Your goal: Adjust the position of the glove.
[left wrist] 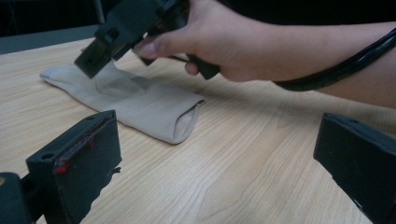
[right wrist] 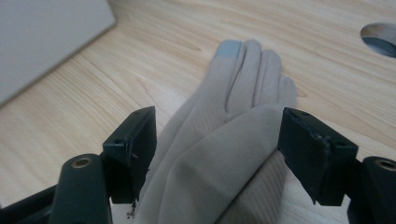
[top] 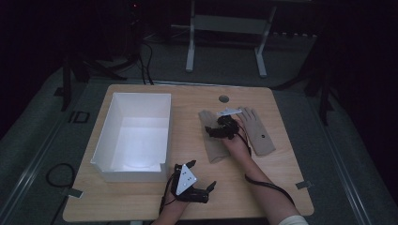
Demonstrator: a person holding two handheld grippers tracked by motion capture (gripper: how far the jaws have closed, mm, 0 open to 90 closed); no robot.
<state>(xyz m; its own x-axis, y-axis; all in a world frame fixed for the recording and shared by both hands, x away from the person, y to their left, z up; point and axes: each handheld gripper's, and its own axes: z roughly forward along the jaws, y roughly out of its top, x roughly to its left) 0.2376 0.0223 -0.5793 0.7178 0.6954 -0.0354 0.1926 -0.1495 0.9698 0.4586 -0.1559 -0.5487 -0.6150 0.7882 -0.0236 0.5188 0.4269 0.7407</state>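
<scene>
The right claw (right wrist: pixel 217 154) is set half-open astride the left glove (right wrist: pixel 233 116), nothing gripped; the left claw (left wrist: pixel 215 163) is held wide, empty.

Beige glove (right wrist: pixel 219 154): flat on the wooden table, fingers pointing away, grey fingertip patch, cuff open.
</scene>
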